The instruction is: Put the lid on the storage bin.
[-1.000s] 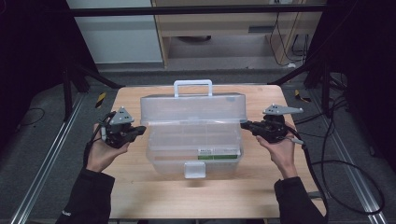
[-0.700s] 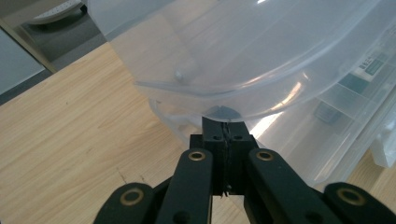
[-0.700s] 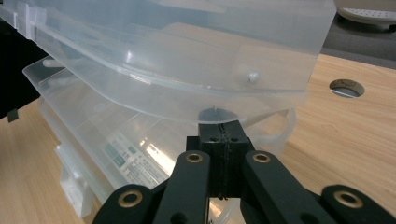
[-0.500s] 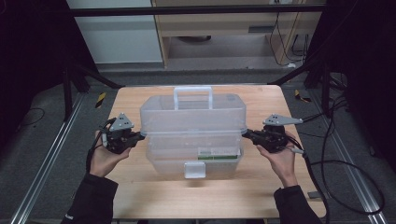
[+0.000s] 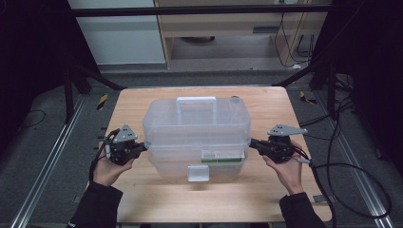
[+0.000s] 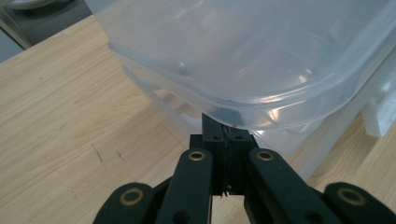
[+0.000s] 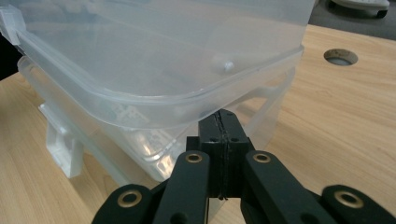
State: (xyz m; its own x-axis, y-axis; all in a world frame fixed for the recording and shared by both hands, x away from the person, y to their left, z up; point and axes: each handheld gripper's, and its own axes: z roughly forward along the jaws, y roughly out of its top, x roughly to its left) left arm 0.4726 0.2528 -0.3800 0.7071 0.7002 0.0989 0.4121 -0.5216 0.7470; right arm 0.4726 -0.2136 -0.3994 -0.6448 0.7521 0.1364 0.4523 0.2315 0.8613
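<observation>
Two black grippers are seen, one at each end of a clear plastic box (image 5: 197, 135). Left gripper (image 5: 140, 148) and right gripper (image 5: 253, 142) are each topped by a grey three-cornered plate, and a cable trails from each. Both pairs of jaws are pressed flat together, with nothing clamped between them; in the two gripper views the closed tips are tucked under the overhanging rim of the box lid (image 6: 261, 60), and contact with it cannot be made out for certain.

One box is counted, of translucent, smooth, glossy plastic with rounded corners, made of a domed lid over a deeper base. One white handle (image 5: 196, 101) is set on top and one white latch (image 5: 198, 173) on the near side. It sits at the middle of a pale wooden table (image 5: 142, 102) with a fine grain and one round hole (image 7: 340, 56).

Each gripper is held level and pointed inward, cupped from below by a hand (image 5: 107, 170) in a dark sleeve.
</observation>
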